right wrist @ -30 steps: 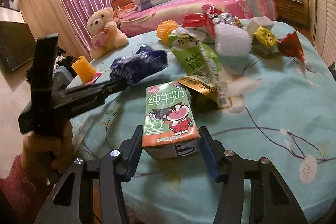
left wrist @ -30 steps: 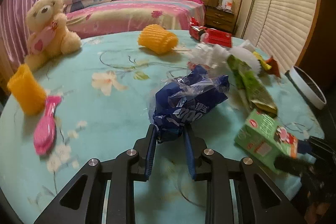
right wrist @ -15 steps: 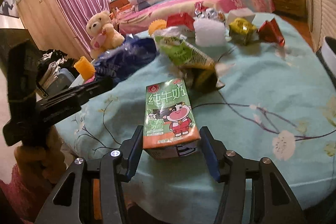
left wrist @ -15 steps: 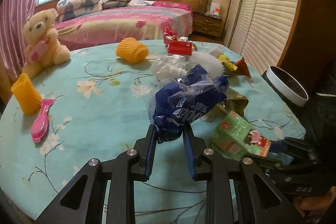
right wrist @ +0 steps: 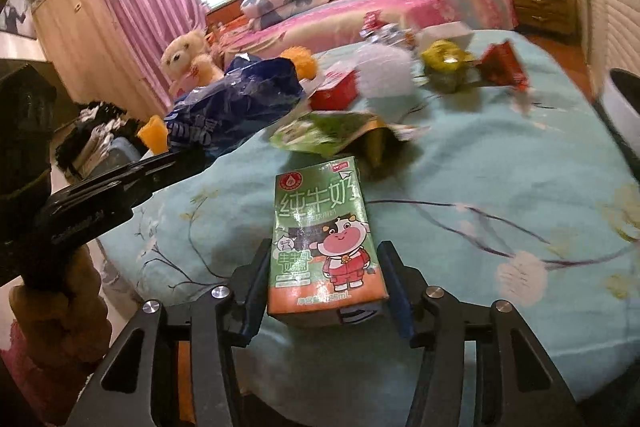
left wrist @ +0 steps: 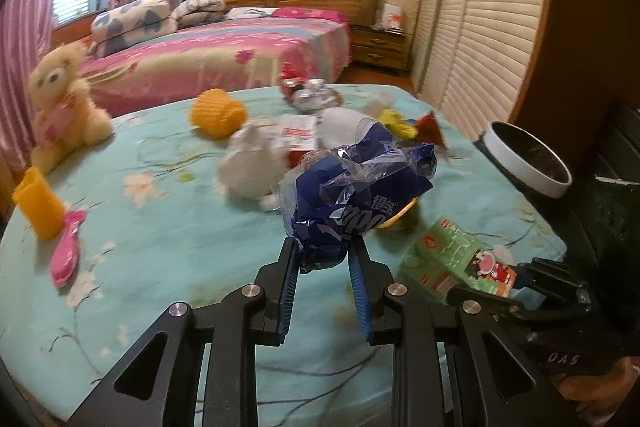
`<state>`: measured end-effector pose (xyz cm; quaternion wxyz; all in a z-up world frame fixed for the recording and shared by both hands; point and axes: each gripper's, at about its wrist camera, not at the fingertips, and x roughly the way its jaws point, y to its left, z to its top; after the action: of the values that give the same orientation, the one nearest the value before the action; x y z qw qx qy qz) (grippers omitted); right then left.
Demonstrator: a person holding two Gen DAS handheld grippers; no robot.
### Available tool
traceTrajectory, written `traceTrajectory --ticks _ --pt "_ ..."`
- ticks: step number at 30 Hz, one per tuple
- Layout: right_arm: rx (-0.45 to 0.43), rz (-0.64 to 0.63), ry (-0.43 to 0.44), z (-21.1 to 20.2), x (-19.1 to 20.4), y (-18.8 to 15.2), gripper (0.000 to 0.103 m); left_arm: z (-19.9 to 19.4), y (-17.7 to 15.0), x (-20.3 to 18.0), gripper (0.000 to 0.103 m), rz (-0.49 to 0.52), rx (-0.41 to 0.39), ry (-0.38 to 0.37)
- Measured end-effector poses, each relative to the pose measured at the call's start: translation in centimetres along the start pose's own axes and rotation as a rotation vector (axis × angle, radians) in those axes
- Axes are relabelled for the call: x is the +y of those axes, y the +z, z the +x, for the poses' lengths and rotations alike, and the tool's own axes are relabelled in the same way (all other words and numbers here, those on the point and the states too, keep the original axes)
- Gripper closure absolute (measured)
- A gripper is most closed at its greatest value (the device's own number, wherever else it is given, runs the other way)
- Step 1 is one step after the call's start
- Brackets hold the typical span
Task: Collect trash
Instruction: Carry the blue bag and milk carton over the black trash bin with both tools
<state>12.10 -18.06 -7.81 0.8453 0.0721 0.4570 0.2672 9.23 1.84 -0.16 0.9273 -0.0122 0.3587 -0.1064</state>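
Crumpled blue plastic wrapper (left wrist: 360, 195) lifted above the near table, pinched at its lower end, green milk carton (right wrist: 326, 239) with cartoon cow clamped upright-tilted at right, more wrappers scattered far behind

From my left tool's view, the bear (left wrist: 60, 107) sits far left on the surface (left wrist: 168, 227), the bin (left wrist: 528, 163) probably just off its right edge, the bed (left wrist: 224, 59) behind.

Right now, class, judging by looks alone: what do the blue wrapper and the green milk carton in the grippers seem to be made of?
Blue wrapper: thin glossy plastic film, apparently; it crumples and catches glare, with clear patches. Green milk carton: probably coated paperboard, with flat printed faces, sharp folded edges and a slight sheen.
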Motion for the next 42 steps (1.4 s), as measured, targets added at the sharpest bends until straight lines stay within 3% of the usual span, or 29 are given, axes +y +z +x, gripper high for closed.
traceTrajectory --ticks 15,42 --pt "-0.086 0.147 -0.151 -6.1 -8.7 0.4 0.051 4.9 1.9 -6.3 0.079 0.097 0.048 -0.107" --pt "-0.175 0.261 -0.303 -11.9 -17.5 3.0 0.051 12.0 6.9 -16.3 0.079 0.233 0.072 -0.221"
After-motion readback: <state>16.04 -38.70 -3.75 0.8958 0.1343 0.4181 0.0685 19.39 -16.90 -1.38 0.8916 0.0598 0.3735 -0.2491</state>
